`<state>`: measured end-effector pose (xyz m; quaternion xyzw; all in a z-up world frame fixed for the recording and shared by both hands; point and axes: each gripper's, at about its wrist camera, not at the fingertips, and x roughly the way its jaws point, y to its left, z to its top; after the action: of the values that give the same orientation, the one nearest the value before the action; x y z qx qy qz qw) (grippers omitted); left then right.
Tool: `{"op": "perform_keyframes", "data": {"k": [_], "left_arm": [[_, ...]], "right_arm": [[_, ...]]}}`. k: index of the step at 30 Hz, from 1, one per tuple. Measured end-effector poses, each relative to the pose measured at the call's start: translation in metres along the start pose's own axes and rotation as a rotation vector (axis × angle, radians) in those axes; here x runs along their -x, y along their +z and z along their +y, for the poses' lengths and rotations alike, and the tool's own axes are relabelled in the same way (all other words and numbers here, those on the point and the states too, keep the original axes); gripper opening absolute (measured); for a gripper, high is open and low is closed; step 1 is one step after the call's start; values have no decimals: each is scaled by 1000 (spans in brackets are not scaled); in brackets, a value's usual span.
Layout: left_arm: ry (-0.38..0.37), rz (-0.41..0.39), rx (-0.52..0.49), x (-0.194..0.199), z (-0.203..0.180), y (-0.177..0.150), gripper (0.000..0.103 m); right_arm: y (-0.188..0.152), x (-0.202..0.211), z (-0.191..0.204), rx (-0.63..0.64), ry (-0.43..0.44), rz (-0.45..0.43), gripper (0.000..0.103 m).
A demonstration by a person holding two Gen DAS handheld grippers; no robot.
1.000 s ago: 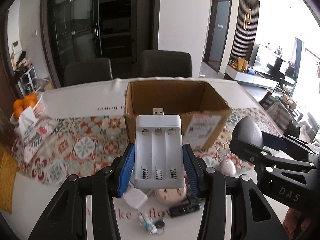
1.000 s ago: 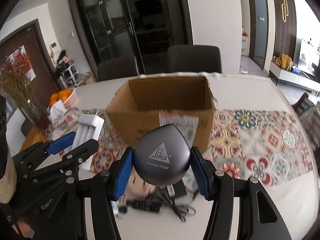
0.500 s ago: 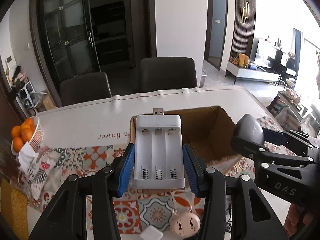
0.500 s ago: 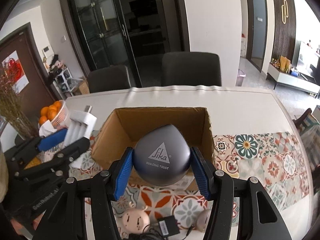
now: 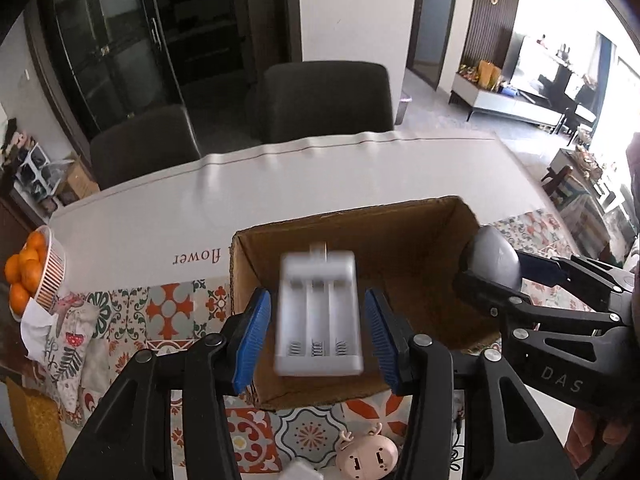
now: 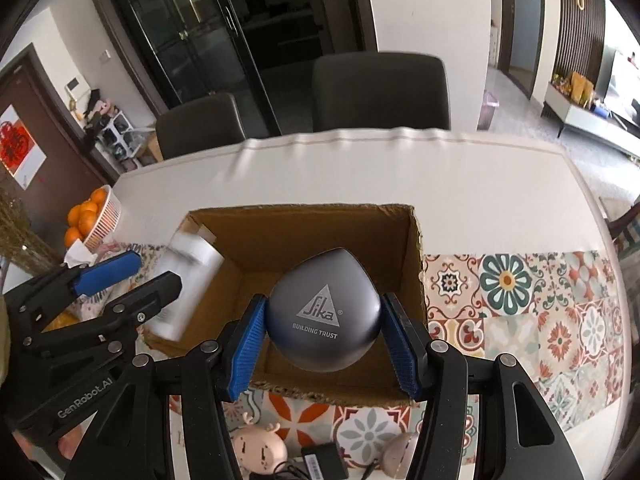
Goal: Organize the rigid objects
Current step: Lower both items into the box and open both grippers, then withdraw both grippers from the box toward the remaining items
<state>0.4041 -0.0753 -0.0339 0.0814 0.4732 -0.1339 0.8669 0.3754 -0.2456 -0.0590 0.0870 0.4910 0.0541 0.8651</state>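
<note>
An open cardboard box (image 5: 400, 224) stands on the table; it also shows in the right wrist view (image 6: 304, 216). My left gripper (image 5: 318, 338) is open over the box. The white battery charger (image 5: 319, 314) sits blurred between its blue pads (image 5: 252, 336) with a gap on each side, apparently falling free; it also shows in the right wrist view (image 6: 188, 280). My right gripper (image 6: 323, 350) is shut on the grey Sika-branded rounded object (image 6: 323, 312) and holds it over the box; that object also shows in the left wrist view (image 5: 492, 260).
A basket of oranges (image 5: 34, 272) stands at the table's left. Small pink figures (image 6: 260, 448), a black adapter (image 6: 324, 462) and cables lie in front of the box. A patterned runner (image 6: 540, 312) covers the table. Two dark chairs (image 5: 328, 100) stand behind.
Both grippers have moved forward over the box. My left gripper has opened and let go of the charger, which is now blurred and lower. The right gripper keeps its hold.
</note>
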Motion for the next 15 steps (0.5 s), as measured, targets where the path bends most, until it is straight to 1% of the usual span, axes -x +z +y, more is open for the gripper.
{"op": "perform_keyframes", "data": {"k": [1, 5, 7, 8, 9, 10, 15], "left_arm": [[8, 9, 10, -2, 1, 0, 57], [72, -5, 21, 2, 6, -4, 65], [102, -15, 36, 6, 11, -8, 73], [121, -20, 45, 9, 14, -10, 74], [136, -28, 51, 12, 17, -12, 75], [142, -32, 55, 14, 19, -14, 77], [175, -60, 86, 33, 29, -27, 81]], "right_arm": [[1, -2, 0, -1, 0, 6, 57], [3, -9, 2, 9, -10, 20, 57], [2, -9, 7, 25, -16, 21, 57], [2, -8, 9, 30, -18, 16, 63], [2, -5, 13, 36, -20, 7, 73], [1, -2, 16, 43, -30, -7, 76], [-4, 20, 33, 77, -99, -50, 78]]}}
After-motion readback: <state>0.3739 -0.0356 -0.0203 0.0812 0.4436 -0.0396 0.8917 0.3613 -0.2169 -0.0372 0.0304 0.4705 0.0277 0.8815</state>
